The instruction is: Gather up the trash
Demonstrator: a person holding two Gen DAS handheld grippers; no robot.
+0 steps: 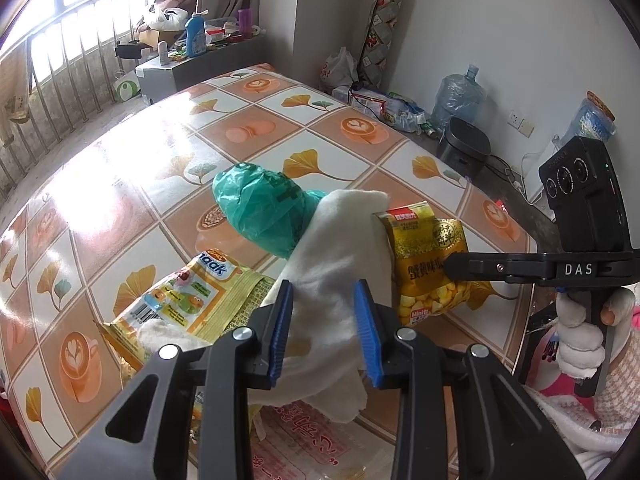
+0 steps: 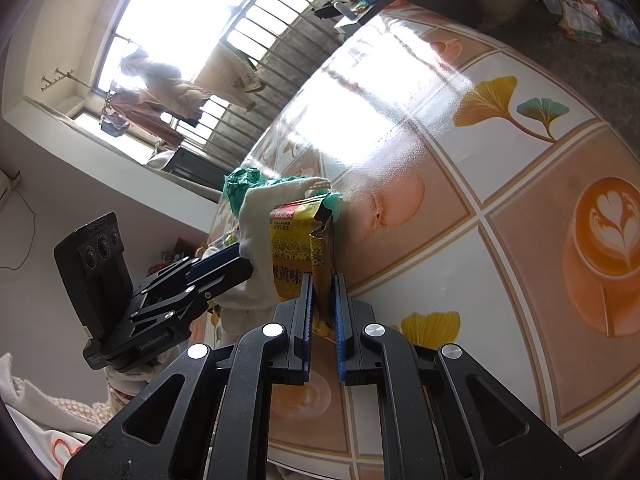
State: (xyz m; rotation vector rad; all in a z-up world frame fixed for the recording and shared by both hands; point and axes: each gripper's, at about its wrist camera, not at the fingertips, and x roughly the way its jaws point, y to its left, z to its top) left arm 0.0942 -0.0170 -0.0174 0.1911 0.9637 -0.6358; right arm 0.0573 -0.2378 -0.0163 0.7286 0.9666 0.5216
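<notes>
Sunlit tiled-pattern tabletop point(image 1: 280, 128) holds trash. Right claw point(image 2: 323, 312) pinches a light, crinkly yellow snack bag point(image 2: 298, 248) at its edge. Left claw point(image 1: 324, 316), spread, straddles a soft white cloth point(image 1: 340, 248) beside a green bag point(image 1: 260, 204).

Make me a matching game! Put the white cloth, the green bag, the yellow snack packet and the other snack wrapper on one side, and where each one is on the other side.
Things:
1. white cloth
2. green bag
3. yellow snack packet
4. snack wrapper

Places:
A. lying flat on the table
B. pinched in the right claw
C. between the left claw fingers
D. behind the cloth

Pairs: 1-C, 2-D, 3-B, 4-A
</notes>
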